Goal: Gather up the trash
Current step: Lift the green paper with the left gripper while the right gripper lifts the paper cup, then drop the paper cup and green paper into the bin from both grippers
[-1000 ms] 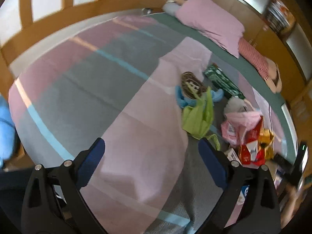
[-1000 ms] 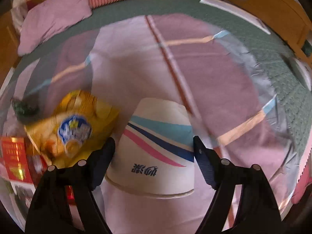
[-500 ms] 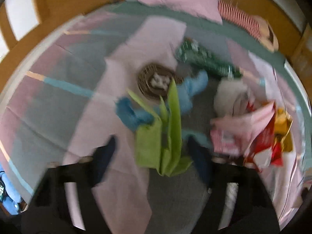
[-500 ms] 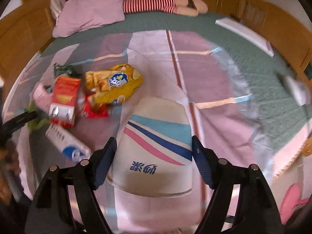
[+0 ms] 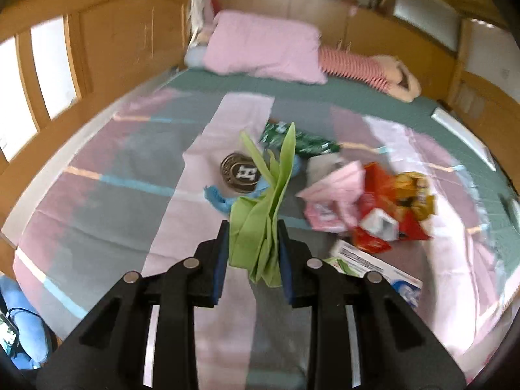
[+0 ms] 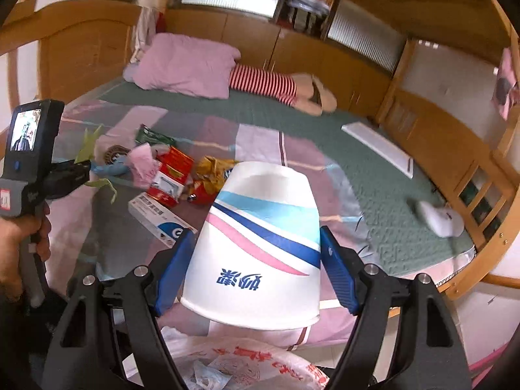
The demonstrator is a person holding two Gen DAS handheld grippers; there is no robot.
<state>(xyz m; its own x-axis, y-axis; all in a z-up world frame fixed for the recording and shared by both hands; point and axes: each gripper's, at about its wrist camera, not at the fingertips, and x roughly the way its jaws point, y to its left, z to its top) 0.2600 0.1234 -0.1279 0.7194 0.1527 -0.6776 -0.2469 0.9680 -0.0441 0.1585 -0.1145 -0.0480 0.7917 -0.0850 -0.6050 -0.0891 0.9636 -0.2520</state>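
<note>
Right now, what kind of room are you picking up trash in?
Most likely a bedroom. The trash lies on a wide bed with a striped pink and grey cover, a pink pillow sits at its head, and a wooden headboard and wooden cabinets stand around it.

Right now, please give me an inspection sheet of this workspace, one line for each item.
Surface: bed with striped pink and grey sheet.
Job's things: green wrapper; paper cup; plastic bag below the cup.
Clutter: snack packets, white box, pink pillow.
Grippers: left gripper just closed on the green wrapper; right gripper holds the paper cup.
Cables: nothing seen.
Surroundings: wooden bed frame.
</note>
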